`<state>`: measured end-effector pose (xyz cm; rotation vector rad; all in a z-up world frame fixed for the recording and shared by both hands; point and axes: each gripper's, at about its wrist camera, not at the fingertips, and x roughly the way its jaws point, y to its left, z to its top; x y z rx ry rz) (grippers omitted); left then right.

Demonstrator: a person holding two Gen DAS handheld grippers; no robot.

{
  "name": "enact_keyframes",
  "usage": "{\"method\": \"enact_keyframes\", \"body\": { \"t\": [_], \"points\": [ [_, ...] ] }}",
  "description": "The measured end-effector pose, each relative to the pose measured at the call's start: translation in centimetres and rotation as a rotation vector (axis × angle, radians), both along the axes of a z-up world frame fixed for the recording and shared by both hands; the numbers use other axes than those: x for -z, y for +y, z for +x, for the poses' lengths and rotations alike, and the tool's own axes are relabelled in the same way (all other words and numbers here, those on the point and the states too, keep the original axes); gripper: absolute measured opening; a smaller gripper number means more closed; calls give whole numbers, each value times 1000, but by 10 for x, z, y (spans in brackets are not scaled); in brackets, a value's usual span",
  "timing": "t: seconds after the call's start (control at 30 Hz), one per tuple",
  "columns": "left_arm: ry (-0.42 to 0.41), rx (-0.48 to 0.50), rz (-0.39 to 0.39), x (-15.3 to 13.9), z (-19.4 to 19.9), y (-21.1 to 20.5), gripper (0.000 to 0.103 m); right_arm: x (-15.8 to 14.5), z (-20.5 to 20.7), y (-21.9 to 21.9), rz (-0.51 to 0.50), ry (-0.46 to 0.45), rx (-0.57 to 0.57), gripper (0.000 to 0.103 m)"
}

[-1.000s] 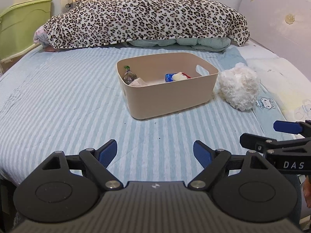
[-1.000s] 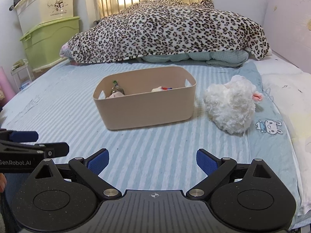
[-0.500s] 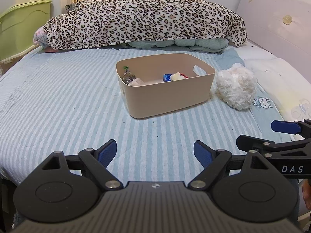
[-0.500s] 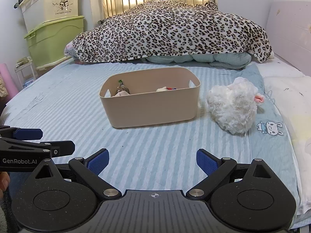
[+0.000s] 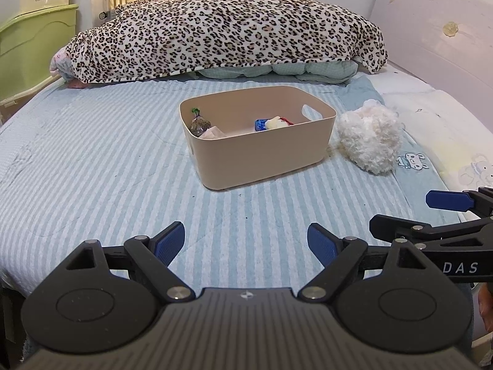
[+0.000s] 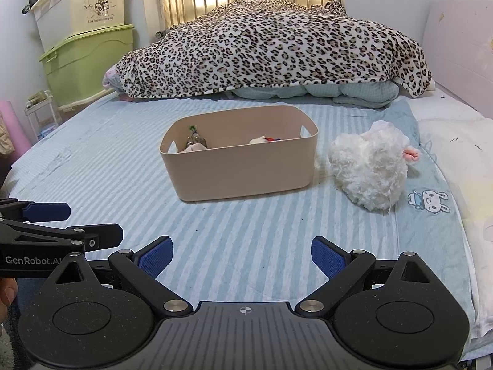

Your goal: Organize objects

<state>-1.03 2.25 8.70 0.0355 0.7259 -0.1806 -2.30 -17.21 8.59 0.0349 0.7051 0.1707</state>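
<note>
A beige bin (image 5: 262, 157) (image 6: 243, 172) stands on the striped bed and holds several small items, among them a blue packet (image 5: 260, 124) and a dark wrapped piece (image 5: 198, 123). A white plush toy (image 5: 368, 135) (image 6: 369, 169) lies on the bed just right of the bin. My left gripper (image 5: 246, 242) is open and empty over the near bed edge. My right gripper (image 6: 242, 254) is open and empty beside it. Each gripper shows at the side of the other's view.
A leopard-print blanket (image 6: 271, 49) is heaped over bedding at the far end. A pale headboard (image 5: 437, 49) runs along the right. Stacked green and cream storage boxes (image 6: 83, 40) stand at the left wall.
Both grippers have drawn back and risen slightly, so the bin and plush toy look a little farther off. Both stay open and empty.
</note>
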Motion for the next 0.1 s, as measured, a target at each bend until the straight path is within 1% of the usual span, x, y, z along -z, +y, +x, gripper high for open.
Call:
{"method": "enact_keyframes", "body": {
  "t": [0.1],
  "points": [
    [6, -4, -2, 1, 2, 0, 87, 1, 1, -1, 0, 5, 5, 98]
  ]
}}
